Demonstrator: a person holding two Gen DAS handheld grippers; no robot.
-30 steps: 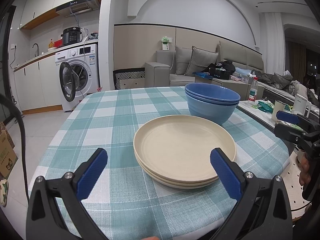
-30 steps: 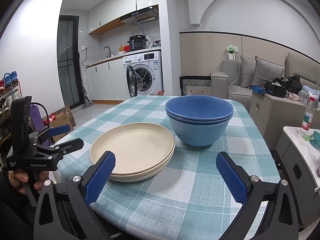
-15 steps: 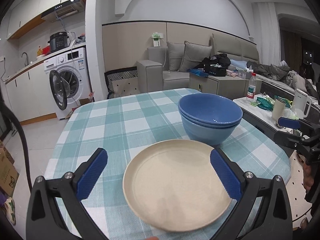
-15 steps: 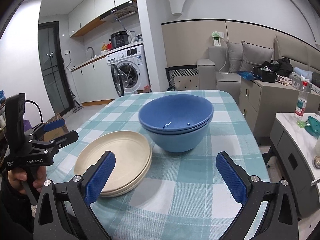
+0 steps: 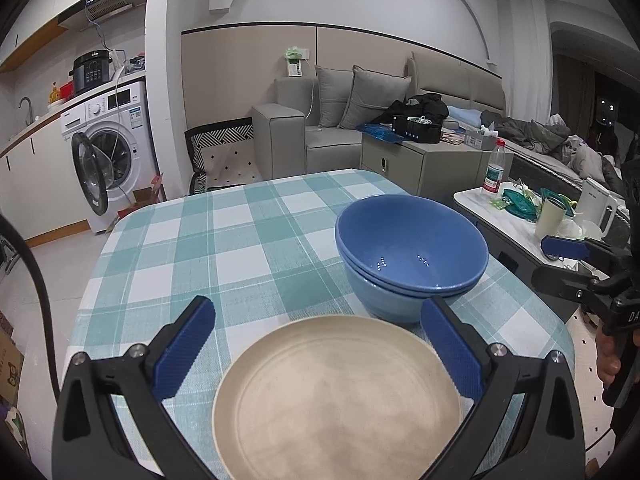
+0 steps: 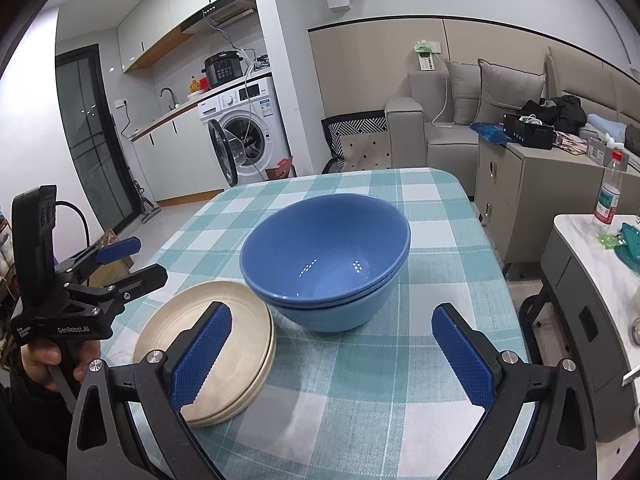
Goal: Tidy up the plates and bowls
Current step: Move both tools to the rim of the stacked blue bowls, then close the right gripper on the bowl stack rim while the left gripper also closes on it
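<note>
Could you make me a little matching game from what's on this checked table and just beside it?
Things:
1. bowls
2. plates
3. water bottle
4. left gripper

Descriptions:
A. cream, stacked flat
B. open, above the cream stack
C. blue, nested one inside the other
D. upright on the white side table

Pairs: 1-C, 2-A, 3-D, 4-B

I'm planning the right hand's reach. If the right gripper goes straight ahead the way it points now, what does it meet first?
Most likely the stacked blue bowls, which sit centred ahead of the open right gripper. The cream plates lie off to its left, behind its left finger. Depth is hard to judge, and its height might carry it above the rim.
</note>
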